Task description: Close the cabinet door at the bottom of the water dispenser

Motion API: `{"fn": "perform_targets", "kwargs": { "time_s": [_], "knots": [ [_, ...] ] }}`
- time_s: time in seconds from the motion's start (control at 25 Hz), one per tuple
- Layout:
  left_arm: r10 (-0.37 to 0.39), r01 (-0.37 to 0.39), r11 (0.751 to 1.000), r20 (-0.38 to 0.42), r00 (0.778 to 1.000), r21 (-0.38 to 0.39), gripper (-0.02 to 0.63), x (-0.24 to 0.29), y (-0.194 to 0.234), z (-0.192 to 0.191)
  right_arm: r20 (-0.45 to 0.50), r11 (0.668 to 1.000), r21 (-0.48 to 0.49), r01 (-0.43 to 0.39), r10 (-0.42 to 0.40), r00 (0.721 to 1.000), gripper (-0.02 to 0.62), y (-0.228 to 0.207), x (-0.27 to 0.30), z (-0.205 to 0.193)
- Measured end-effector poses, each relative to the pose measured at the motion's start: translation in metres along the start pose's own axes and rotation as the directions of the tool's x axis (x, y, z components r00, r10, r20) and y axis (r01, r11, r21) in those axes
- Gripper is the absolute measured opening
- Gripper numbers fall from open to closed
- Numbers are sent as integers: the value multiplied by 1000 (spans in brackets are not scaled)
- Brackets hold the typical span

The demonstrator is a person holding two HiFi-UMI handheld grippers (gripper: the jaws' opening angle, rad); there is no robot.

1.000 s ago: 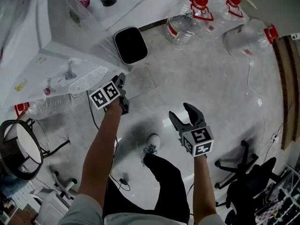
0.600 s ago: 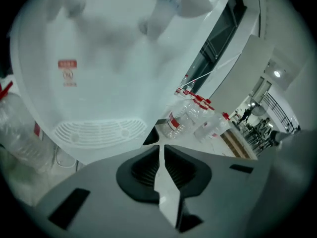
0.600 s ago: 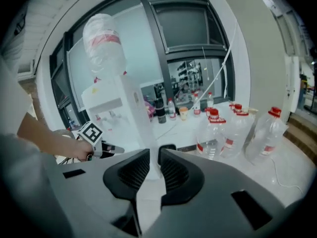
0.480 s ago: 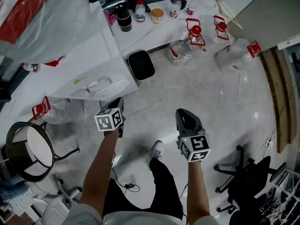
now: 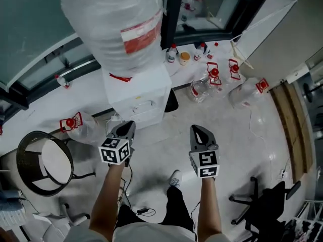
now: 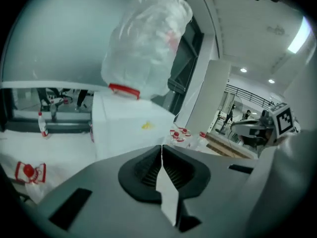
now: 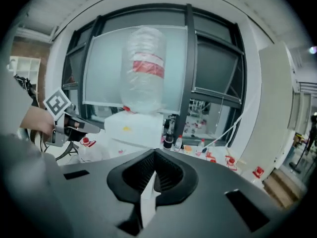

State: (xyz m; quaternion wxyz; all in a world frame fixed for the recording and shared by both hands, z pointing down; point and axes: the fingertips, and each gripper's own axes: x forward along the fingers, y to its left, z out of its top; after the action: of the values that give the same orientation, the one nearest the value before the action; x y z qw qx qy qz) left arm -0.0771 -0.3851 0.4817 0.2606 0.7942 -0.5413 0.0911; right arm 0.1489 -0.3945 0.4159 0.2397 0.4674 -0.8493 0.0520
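The white water dispenser (image 5: 139, 97) stands by the window with a large plastic-wrapped bottle (image 5: 121, 24) on top. I look down on it, and its bottom cabinet door is hidden from every view. My left gripper (image 5: 125, 129) is raised just in front of the dispenser, jaws shut and empty. My right gripper (image 5: 200, 132) hangs level with it to the right, also shut and empty. The left gripper view has its closed tips (image 6: 161, 150) pointing at the dispenser (image 6: 129, 128). From the right gripper view, shut tips (image 7: 154, 155) face the dispenser (image 7: 133, 128), with the left gripper (image 7: 84, 126) at the left.
A black bin (image 5: 170, 101) stands right of the dispenser. Empty jugs with red caps (image 5: 202, 87) lie on the floor to the right, and another jug (image 5: 81, 127) to the left. A round wicker stool (image 5: 43, 163) is at the left, an office chair (image 5: 267, 205) at the lower right.
Both grippers have closed from open and risen. The head view has lifted from the floor at the dispenser's foot to its top and bottle.
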Motion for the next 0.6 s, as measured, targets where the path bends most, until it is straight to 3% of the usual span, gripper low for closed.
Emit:
{"fn": "perform_targets", "kwargs": {
  "time_s": [0.16,0.36,0.48,0.6],
  "knots": [
    [-55,44,982,56,997,184,26,-80,-10,65,72,1000,5,-1,0,997,28,38,-34,72],
    [-76,-4,916,184,980,401,26,-175,-25,144,201,995,-93,-47,65,977,28,102,-69,169],
    [-53,-68,887,246,968,457,26,-227,-20,180,275,987,-143,-72,110,955,28,139,-89,220],
    [-50,-114,873,320,946,474,26,-273,-24,208,316,978,-195,-71,132,939,28,161,-110,251]
  ]
}}
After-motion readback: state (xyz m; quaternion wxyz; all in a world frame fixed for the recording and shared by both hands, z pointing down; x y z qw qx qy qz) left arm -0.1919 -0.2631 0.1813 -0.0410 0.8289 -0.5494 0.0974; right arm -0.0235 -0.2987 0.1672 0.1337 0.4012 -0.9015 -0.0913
